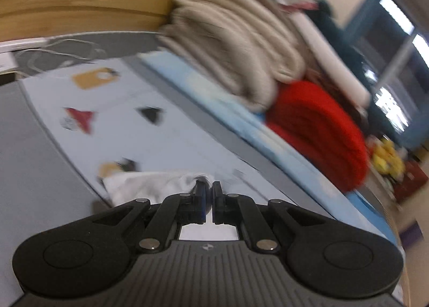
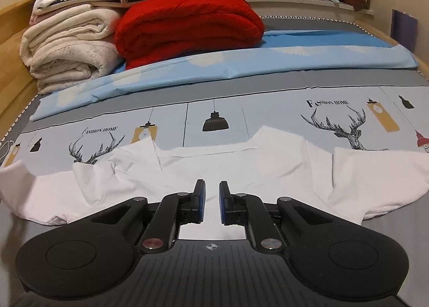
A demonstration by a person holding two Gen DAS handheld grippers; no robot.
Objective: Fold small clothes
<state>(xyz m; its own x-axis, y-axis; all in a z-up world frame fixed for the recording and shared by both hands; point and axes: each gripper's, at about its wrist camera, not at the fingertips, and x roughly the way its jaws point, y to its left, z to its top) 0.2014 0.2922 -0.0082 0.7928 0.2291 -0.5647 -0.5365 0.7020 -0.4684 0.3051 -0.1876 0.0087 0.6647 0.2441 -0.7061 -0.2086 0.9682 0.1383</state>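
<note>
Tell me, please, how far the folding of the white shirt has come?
Done: the white shirt lies spread flat on the printed bedsheet, sleeves out. In hand: the left gripper is shut on a bunch of white cloth; the right gripper hovers nearly shut, with nothing between its pads. Left: all visible folds.

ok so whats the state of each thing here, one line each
white shirt: spread flat on the bed, sleeves folded in
left gripper: shut on a bunched bit of white cloth
right gripper: nearly shut, nothing between the fingers
red blanket: folded
cream blanket: folded
blue sheet: folded flat
</note>
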